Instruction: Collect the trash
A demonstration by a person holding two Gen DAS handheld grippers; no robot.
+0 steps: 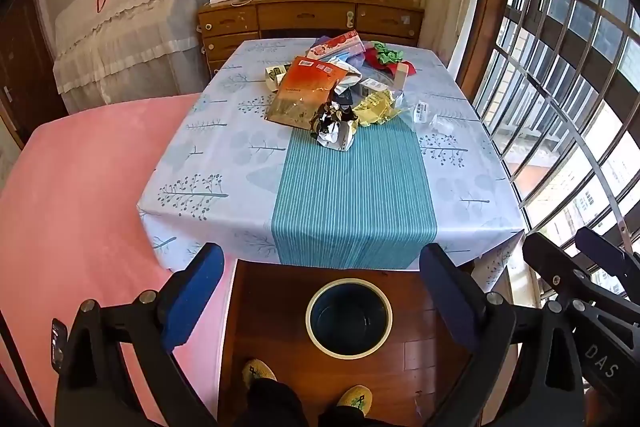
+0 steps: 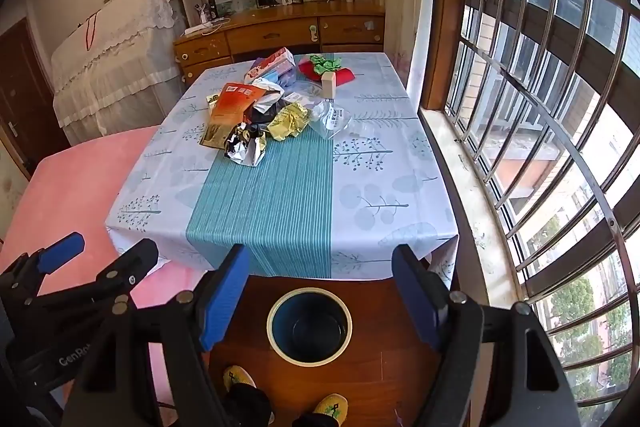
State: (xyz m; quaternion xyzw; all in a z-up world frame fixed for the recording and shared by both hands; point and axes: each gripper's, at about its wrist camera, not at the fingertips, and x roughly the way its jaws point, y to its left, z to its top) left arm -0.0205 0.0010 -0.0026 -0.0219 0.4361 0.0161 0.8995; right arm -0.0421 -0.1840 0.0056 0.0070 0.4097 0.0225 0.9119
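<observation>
Two grippers hang over the near edge of the surface (image 1: 224, 163), both tilted downward with nothing between their blue pads. The left gripper (image 1: 320, 291) has its jaws spread wide, and the right gripper (image 2: 320, 291) is parted too, slightly less so. All the trash sits in one heap (image 1: 336, 91) at the far half of the surface, well apart from both: an orange packet (image 1: 308, 83), a crumpled foil wrapper (image 1: 334, 129), a yellow wad (image 1: 374, 107), and a clear plastic bag (image 2: 332, 119) that's honestly hard to make out against the cloth. Stuff deeper in the pile overlaps, so can't say what's underneath. A round bin (image 1: 348, 319) stands on the wooden floor just below the near edge, looking empty. The person's yellow slippers (image 1: 258, 373) peek in at the bottom, cut off by the frame.
</observation>
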